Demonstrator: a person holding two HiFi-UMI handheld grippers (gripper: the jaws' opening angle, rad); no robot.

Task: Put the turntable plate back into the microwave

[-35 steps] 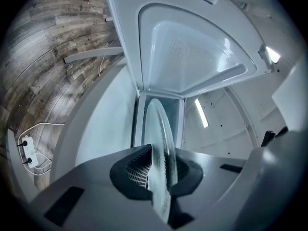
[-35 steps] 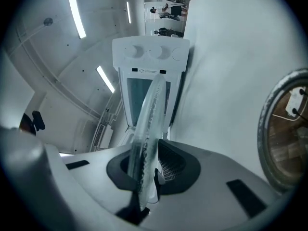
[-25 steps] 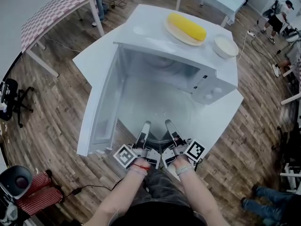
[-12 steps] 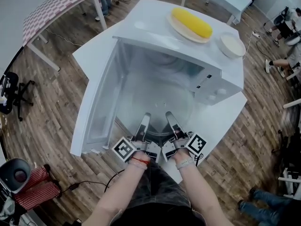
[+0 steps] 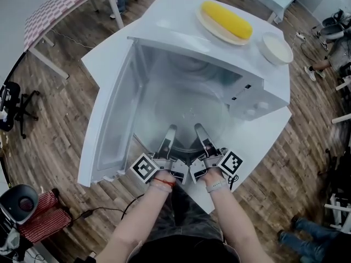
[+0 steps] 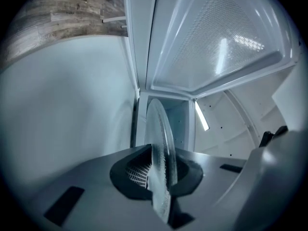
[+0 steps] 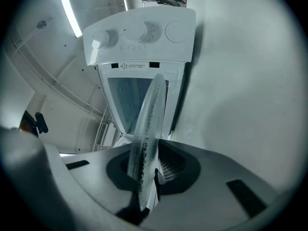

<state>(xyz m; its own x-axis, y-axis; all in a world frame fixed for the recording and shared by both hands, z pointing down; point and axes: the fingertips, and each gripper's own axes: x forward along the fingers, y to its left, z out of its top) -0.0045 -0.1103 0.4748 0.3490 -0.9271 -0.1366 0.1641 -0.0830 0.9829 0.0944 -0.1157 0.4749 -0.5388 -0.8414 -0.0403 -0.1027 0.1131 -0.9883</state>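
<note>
Step in hand: carrying the turntable plate (image 5: pixel 189 115) into the microwave (image 5: pixel 164 37). It is not yet set down, as far as I can judge.
Left hand-held gripper (image 5: pixel 169 138): closed on the near rim of the glass. In the left gripper view the plate (image 6: pixel 161 143) stands edge-on, pinched between the two jaws of the hand-held gripper (image 6: pixel 161 174).
Right hand-held gripper (image 5: pixel 201 137): also clamped on the near rim, just beside the left one. The right gripper view shows the plate (image 7: pixel 148 117) caught between its jaws (image 7: pixel 143 172).
Where the plate is: held roughly level, most of it already over the cavity floor, with its near rim at the cavity mouth. I cannot tell whether it touches the floor or the hub beneath.
Microwave: stands on the white bench (image 5: pixel 107 56), its open front facing the bench's near corner. The door (image 5: pixel 109 125) is swung wide to the left, and the control panel (image 5: pixel 247 98) is on the right.
On top: a plate with corn (image 5: pixel 226 19) and a bowl (image 5: pixel 276 49), both well clear of the work.
Next move calls for: pushing the plate further in until it is centred, lowering both sides evenly so it sits on its support, and only then opening both jaws and drawing straight back.
Care: the glass is gripped only along one rim, so any tilt between my two hands could twist or slip it.
</note>
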